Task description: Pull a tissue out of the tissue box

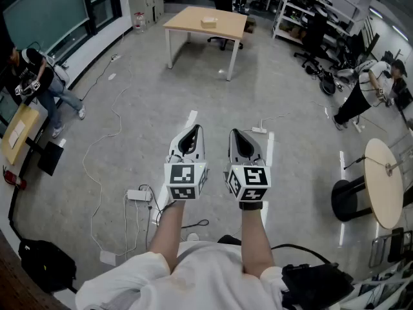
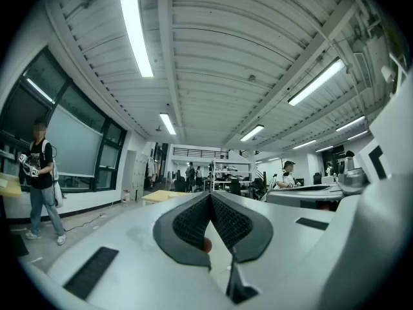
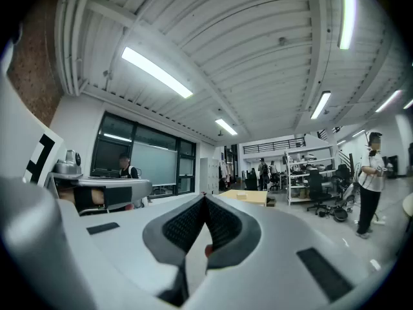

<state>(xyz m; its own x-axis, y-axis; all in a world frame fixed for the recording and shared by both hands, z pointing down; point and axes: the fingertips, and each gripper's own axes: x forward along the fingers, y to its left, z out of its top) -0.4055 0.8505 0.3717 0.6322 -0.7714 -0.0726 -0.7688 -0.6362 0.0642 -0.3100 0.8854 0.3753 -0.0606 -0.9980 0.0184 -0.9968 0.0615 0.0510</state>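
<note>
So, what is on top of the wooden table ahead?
One small pale box sits on the table, likely the tissue box. Nothing covers it, but it is too small to show a tissue.

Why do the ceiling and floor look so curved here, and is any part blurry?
Head view: a wide lens bows the grey floor around the light wooden table. Left gripper view: the long white ceiling light bends and the corners go black. Right gripper view: same bending; the right hand-held gripper looks soft up close.

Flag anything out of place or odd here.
Nothing spilled or broken. Loose cables trail across the floor, and both the left gripper and right gripper are shut, empty, far from the wooden table.
</note>
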